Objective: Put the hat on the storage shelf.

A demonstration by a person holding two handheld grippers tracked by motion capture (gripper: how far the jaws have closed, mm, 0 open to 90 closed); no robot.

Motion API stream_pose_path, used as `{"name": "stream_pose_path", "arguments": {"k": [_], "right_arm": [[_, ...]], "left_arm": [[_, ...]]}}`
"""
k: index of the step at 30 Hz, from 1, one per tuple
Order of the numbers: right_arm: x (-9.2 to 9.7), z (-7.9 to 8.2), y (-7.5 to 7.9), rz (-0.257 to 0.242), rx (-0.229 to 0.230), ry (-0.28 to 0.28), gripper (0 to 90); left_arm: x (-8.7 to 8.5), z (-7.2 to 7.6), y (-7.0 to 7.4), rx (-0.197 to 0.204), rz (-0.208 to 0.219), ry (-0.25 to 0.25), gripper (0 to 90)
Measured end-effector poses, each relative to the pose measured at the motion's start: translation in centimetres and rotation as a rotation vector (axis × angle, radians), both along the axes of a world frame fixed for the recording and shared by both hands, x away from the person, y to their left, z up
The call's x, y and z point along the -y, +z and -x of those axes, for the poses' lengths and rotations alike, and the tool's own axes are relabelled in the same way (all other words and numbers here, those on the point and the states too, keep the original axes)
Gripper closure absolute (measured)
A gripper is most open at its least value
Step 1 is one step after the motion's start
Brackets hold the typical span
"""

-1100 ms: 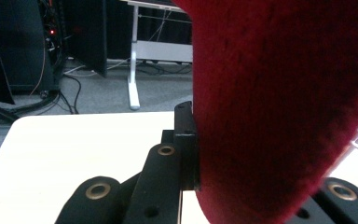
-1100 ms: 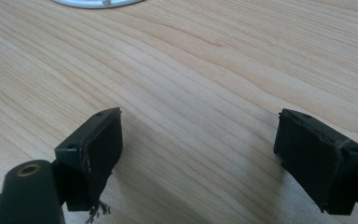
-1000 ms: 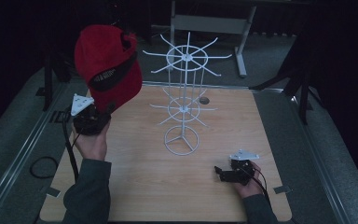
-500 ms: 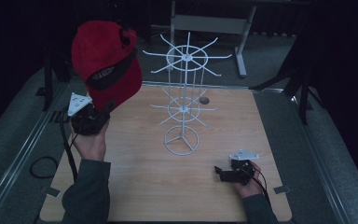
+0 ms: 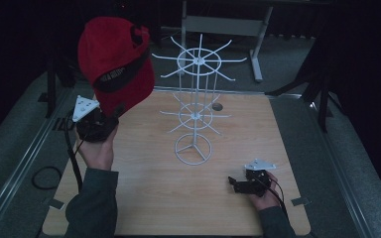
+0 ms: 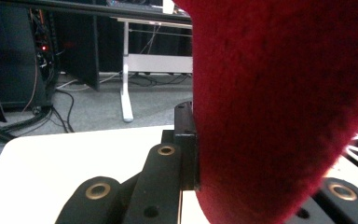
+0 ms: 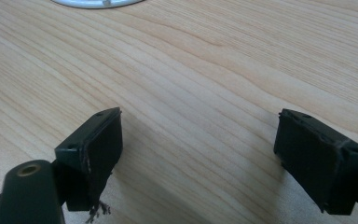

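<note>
cap: red cap [image 5: 113, 62] held up over the tabletop's left edge, clamped in the left gripper [image 5: 95, 124], crown up | relation: white wire rack [image 5: 194, 106] stands to the cap's right, mid-table, top prongs near | left forearm raised | right gripper [image 5: 243, 184] rests near the front right corner, jaws apart, holding nothing

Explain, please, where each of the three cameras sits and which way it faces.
High view: above the person's side, facing forward and down on the wooden table; forearms, both grippers.
Left gripper view: on the left gripper, facing along its jaws, shut on the red fabric cap.
Right gripper view: on the right gripper, low over the tabletop, jaws open.
Shared: the high view and left gripper view both show the cap; the white wire rack appears in all.
</note>
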State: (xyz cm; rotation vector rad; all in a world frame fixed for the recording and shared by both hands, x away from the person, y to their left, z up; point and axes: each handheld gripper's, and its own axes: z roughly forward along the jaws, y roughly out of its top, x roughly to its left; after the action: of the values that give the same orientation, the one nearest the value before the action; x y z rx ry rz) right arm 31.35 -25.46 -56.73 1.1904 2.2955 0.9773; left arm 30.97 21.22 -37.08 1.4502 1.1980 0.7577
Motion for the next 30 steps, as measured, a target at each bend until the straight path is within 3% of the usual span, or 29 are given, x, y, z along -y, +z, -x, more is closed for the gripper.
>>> {"name": "stream_pose_path", "arguments": {"k": [30], "right_arm": [[0.0, 0.0, 0.0, -0.001, -0.003, -0.002, 15.2]], "left_arm": [[1.4, 2.3, 0.8, 0.05, -0.025, -0.063, 85.6]]}}
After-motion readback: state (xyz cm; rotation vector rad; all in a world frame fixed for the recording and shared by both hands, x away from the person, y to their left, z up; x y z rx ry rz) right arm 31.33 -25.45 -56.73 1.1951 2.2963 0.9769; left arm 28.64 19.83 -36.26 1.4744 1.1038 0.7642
